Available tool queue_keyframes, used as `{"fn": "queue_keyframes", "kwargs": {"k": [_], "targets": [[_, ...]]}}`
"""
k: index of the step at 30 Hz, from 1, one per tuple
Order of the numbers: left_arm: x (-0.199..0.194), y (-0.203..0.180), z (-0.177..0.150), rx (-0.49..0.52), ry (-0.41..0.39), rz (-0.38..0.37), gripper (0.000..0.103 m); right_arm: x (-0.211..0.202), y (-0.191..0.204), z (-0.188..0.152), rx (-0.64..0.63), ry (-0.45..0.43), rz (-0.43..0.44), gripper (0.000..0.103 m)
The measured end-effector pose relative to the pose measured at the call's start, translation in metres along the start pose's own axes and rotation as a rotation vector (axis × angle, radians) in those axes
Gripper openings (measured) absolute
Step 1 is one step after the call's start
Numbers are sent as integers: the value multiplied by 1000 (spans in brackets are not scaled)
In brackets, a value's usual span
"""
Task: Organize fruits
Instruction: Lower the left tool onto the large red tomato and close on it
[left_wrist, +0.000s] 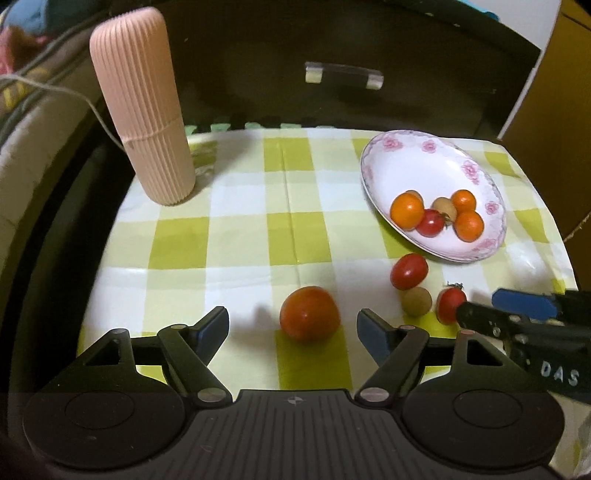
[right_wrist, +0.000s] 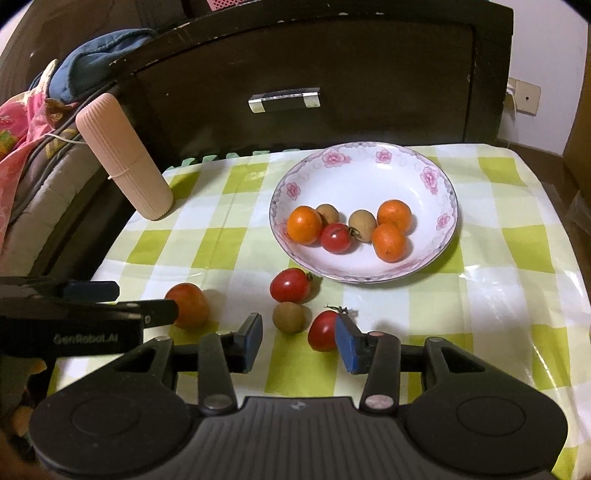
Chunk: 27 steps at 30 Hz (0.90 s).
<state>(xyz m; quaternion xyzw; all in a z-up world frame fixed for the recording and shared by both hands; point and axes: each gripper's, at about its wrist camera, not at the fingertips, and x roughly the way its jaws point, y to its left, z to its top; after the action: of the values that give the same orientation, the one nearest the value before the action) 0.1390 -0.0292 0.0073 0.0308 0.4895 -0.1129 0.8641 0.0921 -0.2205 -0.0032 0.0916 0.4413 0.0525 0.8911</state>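
A white flowered plate holds three small oranges, a cherry tomato and brown longans. Loose on the checked cloth lie a large tomato, a cherry tomato, a brown longan and a stemmed cherry tomato. My left gripper is open, with the large tomato just ahead between its fingers. My right gripper is open, its right pad touching the stemmed cherry tomato, which lies between the fingers.
A tall ribbed pink cylinder stands at the cloth's far left corner. A dark wooden cabinet with a metal handle rises behind the table. Bedding and cloth lie to the left. A cardboard box stands at the right.
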Motion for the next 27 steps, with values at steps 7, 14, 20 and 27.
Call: {"fn": "queue_keyframes", "kwargs": {"k": [7,14,20,27], "targets": [[24,-3,6,-26,34,18,82,6,-8,0,22,14,-7,42],[36,-10,8,-22,29,41,76,11,-17,-1,46,27,-19,42],[46,-13,9,-21,56,35,58,15,-26,-3,63,40,-37,42],[41,-20,5,32,48,39,51,21,-32,-1,84,47,-58,42]]}}
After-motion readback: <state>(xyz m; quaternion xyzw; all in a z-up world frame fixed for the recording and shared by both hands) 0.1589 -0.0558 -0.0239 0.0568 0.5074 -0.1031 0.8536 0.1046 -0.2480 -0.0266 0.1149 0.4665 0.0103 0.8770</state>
